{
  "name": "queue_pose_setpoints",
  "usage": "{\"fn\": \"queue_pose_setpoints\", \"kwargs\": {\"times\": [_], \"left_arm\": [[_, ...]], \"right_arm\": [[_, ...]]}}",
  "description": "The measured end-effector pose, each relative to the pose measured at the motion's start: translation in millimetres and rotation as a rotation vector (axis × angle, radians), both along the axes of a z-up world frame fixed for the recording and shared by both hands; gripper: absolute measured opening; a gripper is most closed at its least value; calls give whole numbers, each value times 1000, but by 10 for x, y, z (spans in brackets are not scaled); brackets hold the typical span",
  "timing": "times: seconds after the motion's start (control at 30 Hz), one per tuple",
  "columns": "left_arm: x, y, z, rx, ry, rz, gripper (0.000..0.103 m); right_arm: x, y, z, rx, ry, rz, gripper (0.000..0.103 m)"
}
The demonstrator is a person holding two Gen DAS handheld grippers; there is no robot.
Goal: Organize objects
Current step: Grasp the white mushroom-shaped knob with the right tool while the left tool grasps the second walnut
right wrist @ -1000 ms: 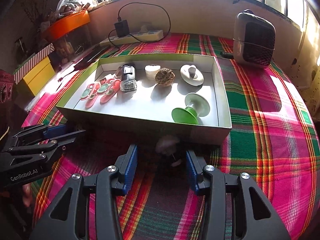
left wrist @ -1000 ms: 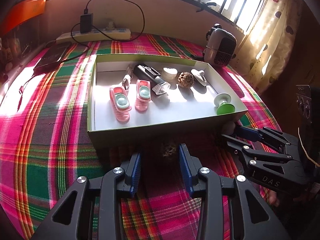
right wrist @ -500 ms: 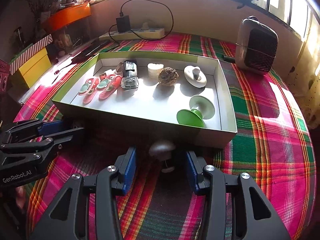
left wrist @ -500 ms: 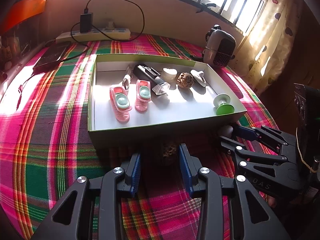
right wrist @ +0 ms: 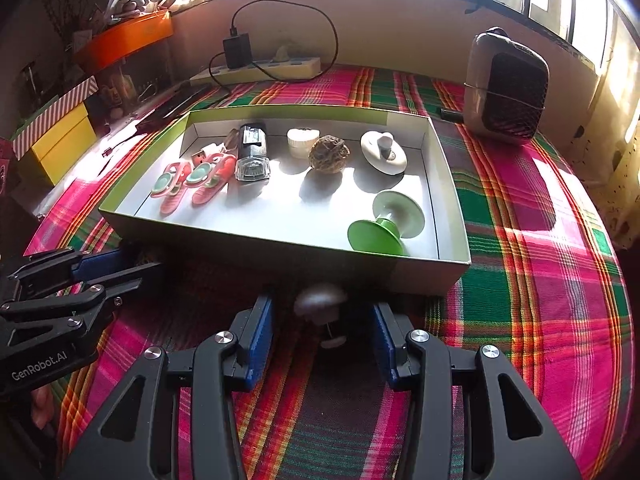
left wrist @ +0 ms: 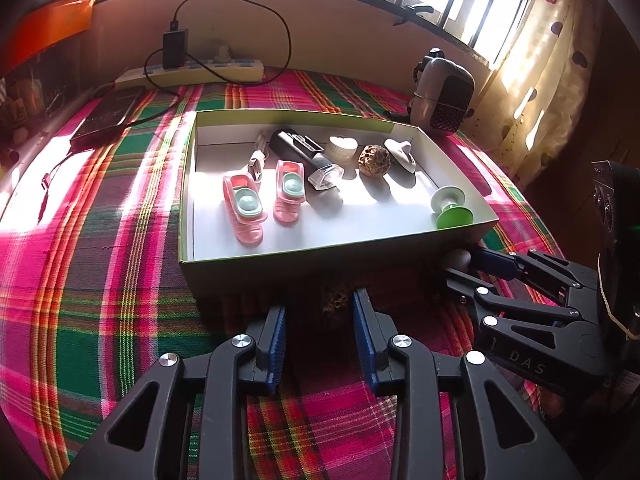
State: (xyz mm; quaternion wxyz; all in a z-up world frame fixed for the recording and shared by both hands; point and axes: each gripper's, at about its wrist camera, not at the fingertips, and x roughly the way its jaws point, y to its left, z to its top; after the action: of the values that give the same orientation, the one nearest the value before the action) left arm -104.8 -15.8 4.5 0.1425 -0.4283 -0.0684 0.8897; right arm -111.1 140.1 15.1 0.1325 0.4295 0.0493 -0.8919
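Note:
A brown woven ball [left wrist: 337, 300] lies in shadow on the plaid cloth, just in front of the box's near wall. My left gripper [left wrist: 320, 305] straddles it; its jaws are closing, and the blue pads stand clear of the ball. A white mushroom-shaped knob [right wrist: 320, 303] sits on the cloth between the fingers of my right gripper [right wrist: 321, 312], which is open with gaps on both sides. The white box [left wrist: 188, 216] with a green rim holds pink clips [left wrist: 244, 208], a second woven ball [left wrist: 374, 161] and a green spool [right wrist: 380, 228].
A small heater [right wrist: 506, 88] stands at the back right. A power strip [left wrist: 200, 72] with a charger lies along the back wall, and a dark tablet [left wrist: 108, 116] lies at the left. Each gripper shows in the other's view, close beside it.
The left jaws have drawn closer together around the woven ball. Both hands have stayed where they were, and the right jaws look the same.

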Motion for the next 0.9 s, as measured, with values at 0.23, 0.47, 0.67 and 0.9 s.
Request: {"fn": "queue_pose_setpoints", "kwargs": {"times": [0.23,0.47,0.67,0.9], "left_arm": [[8,2,-3,-7,2,0,27],[11,6,-3,-7,3,1,27],[12,9,-4,-7,3,2,27],[11,12,-5,-9,2,3,27]], "right_arm": [[3,47,10,-11,1,-16,35],[0,63,15,-24,0,-20,27],[-3,68,16,-27,-1,-20,27],[2,78,16,-32,-3,-21,27]]}}
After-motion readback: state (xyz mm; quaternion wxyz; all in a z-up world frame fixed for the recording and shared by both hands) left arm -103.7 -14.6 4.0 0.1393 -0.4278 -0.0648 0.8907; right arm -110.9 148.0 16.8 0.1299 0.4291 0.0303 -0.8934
